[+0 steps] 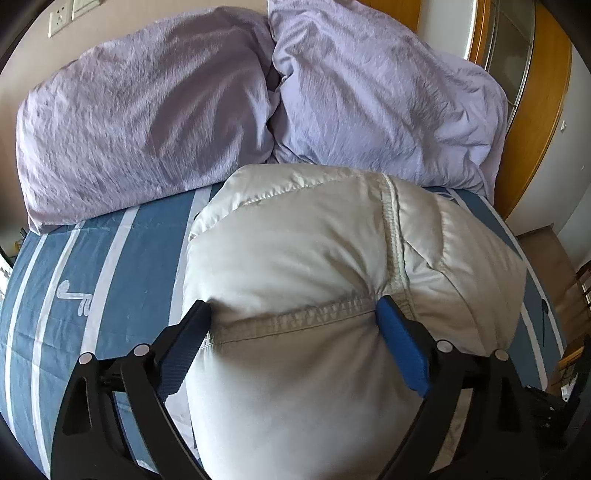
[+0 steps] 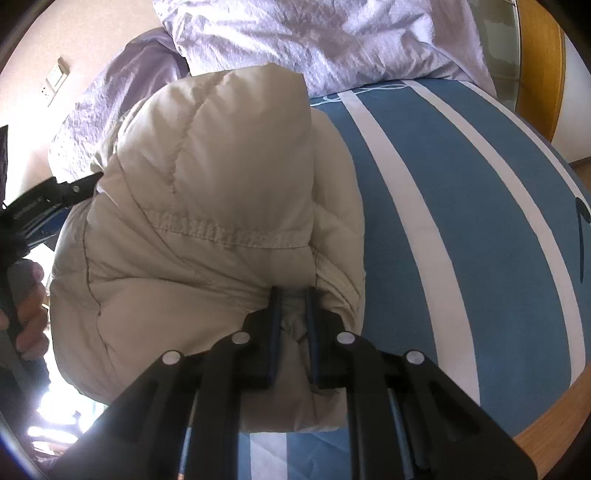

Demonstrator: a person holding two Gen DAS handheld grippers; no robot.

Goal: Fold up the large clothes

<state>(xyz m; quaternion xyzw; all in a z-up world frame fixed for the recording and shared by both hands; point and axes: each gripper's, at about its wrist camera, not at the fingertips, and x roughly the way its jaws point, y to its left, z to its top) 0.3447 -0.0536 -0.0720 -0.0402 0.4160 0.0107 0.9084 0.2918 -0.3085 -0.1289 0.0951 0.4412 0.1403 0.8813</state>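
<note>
Nearest the right wrist camera, the right gripper (image 2: 292, 295) has its blue-padded fingers (image 2: 275, 332) drawn close together, pinching a small fold at the near edge of the puffy cream down jacket (image 2: 207, 229). The jacket lies bundled on the bed, on a blue sheet with white stripes (image 2: 461, 206).

In the left wrist view, the left gripper (image 1: 293, 314) has its fingers (image 1: 400, 354) spread wide on either side of the jacket's bulk (image 1: 332, 266), along a stitched seam; the padding bulges between them, and whether the pads press it I cannot tell. From the right view, this gripper shows at the jacket's far left side, with a person's hand (image 2: 31, 306) on its handle.

On the sheet left of the jacket is a white printed emblem (image 1: 75, 295), not legible as words. Beyond the jacket, two lilac crinkled pillows (image 1: 147, 125) lie side by side at the head of the bed. Behind them, a wall socket (image 1: 59, 18).
</note>
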